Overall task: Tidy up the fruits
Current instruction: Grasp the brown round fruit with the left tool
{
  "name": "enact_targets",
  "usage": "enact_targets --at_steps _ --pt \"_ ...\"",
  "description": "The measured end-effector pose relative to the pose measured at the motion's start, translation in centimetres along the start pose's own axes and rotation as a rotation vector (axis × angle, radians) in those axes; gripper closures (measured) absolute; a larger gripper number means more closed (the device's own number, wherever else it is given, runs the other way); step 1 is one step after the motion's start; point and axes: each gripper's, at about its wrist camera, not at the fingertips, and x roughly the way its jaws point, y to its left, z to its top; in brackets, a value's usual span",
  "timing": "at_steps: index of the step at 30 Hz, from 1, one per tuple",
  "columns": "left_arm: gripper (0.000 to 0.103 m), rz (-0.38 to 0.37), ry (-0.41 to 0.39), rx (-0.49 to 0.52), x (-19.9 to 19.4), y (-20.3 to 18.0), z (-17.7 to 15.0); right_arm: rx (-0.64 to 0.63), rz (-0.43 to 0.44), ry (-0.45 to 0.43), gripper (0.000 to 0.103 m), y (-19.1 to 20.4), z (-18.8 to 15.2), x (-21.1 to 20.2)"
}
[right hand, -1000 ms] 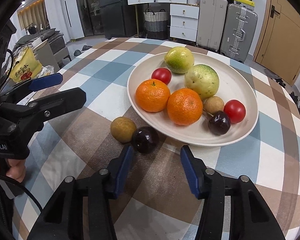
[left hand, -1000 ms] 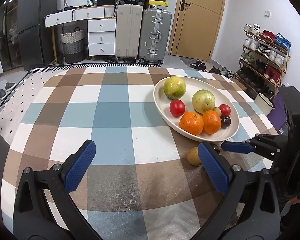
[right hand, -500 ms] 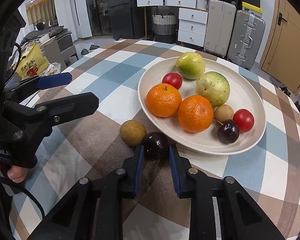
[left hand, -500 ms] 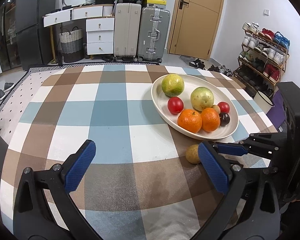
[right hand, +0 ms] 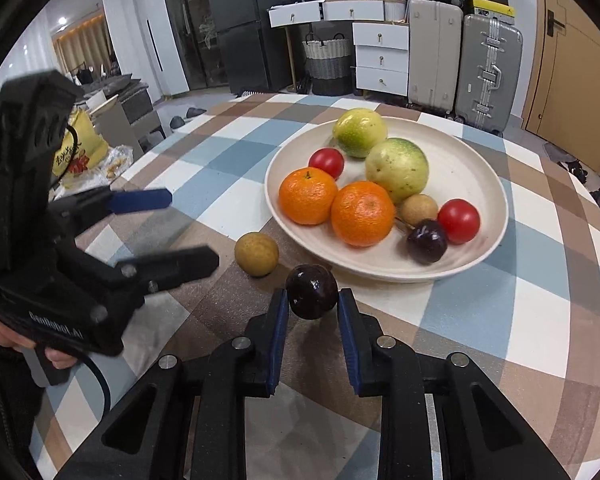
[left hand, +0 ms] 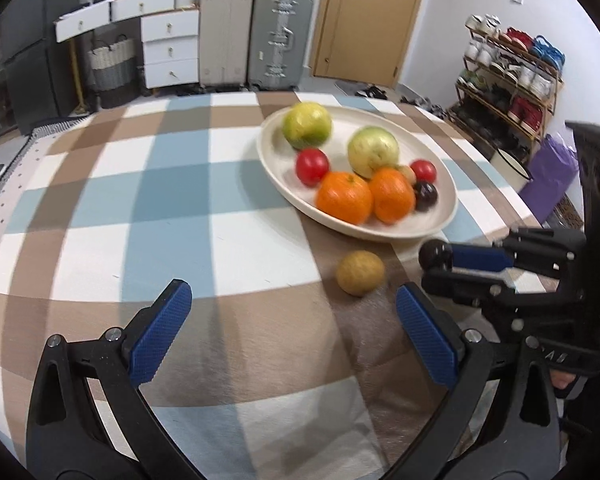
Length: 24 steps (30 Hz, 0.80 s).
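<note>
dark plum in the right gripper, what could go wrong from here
The right gripper is shut on the dark plum only at its fingertips, so the round fruit could squirt out.

On the way into the plate it might bump the near orange or the plate's rim.

The left gripper hangs open by the brown fruit, close to the right one; they could collide.

The right gripper [right hand: 312,306] points downward over the table, its blue pads clamped on either side of a dark round fruit [right hand: 311,291] held at the fingertips; the left gripper [left hand: 288,328] also tilts downward, jaws spread wide with nothing between them; a hand [right hand: 40,350] wraps the left gripper's handle at the frame's lower left, fingers curled under the black body.
</note>
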Motion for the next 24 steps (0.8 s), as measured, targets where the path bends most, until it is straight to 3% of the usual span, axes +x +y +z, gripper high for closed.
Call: enact_targets --at_steps 6,9,11,15,18,23,24 --pt "0.003 -0.005 0.031 0.035 1.3 -1.5 -0.1 0.016 -0.008 -0.012 0.077 -0.7 -0.1 -0.6" --pt "0.011 -0.019 0.039 0.044 2.0 -2.2 0.3 0.015 -0.009 -0.026 0.077 -0.9 -0.1 -1.1" --pt "0.024 -0.025 0.054 0.055 2.4 -2.5 0.4 0.023 -0.003 -0.036 0.077 -1.3 -0.1 -1.4" --pt "0.032 -0.075 0.061 0.057 2.8 -2.8 0.6 0.037 -0.01 -0.04 0.077 -1.7 -0.1 -1.8" --pt "0.043 -0.105 0.054 0.034 3.0 -2.6 0.9 0.044 -0.008 -0.052 0.077 -1.9 0.0 -2.1" --pt "0.076 -0.126 0.053 0.029 3.2 -2.5 1.1 0.055 -0.006 -0.063 0.077 -2.1 0.0 -2.5" --pt "0.076 -0.132 0.052 0.031 3.1 -2.6 1.1 0.055 -0.005 -0.061 0.077 -2.1 0.1 -2.4"
